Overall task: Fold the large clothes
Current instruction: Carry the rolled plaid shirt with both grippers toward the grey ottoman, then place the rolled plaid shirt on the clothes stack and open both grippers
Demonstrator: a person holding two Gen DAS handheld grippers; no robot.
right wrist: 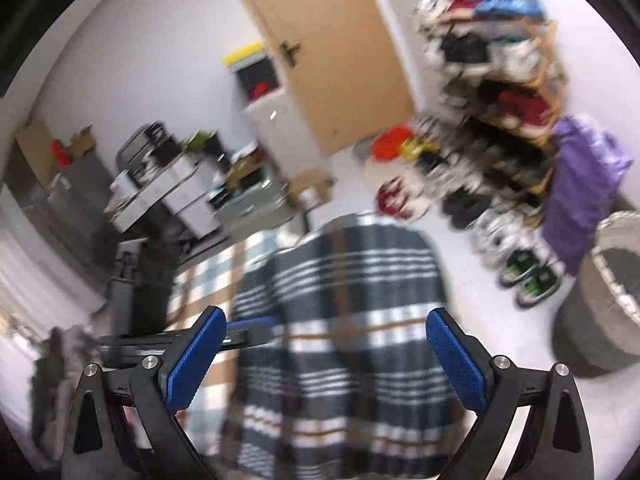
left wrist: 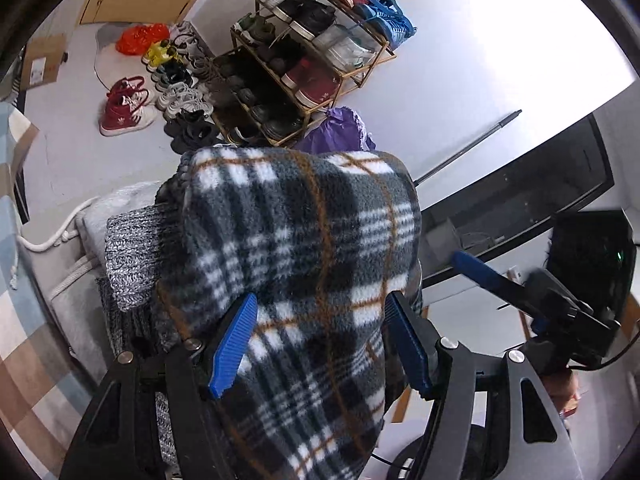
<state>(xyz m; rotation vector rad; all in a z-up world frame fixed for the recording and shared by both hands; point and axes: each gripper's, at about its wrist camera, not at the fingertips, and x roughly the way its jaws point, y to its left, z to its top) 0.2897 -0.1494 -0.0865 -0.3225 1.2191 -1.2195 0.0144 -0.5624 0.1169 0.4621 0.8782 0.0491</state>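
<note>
A folded bundle of black, white and brown plaid fleece (left wrist: 304, 220) fills the left wrist view, held up off the floor. My left gripper (left wrist: 320, 344) is shut on it, a blue pad pressing each side. To its right, one blue finger (left wrist: 480, 272) of my right gripper shows, clear of the cloth. The blurred right wrist view has the same plaid bundle (right wrist: 352, 280) ahead of and below my right gripper (right wrist: 326, 360). That gripper stands wide open and neither pad touches the cloth. Part of my left gripper (right wrist: 248, 328) shows at the bundle's left edge.
A grey knit garment (left wrist: 132, 256) lies in a pale basket with rope handles (left wrist: 76, 304) under the bundle's left side. Beyond stand a loaded shoe rack (left wrist: 304, 60), a purple bag (left wrist: 336, 132) and shoes on the floor (left wrist: 128, 104). A checked cloth (left wrist: 24, 320) lies left.
</note>
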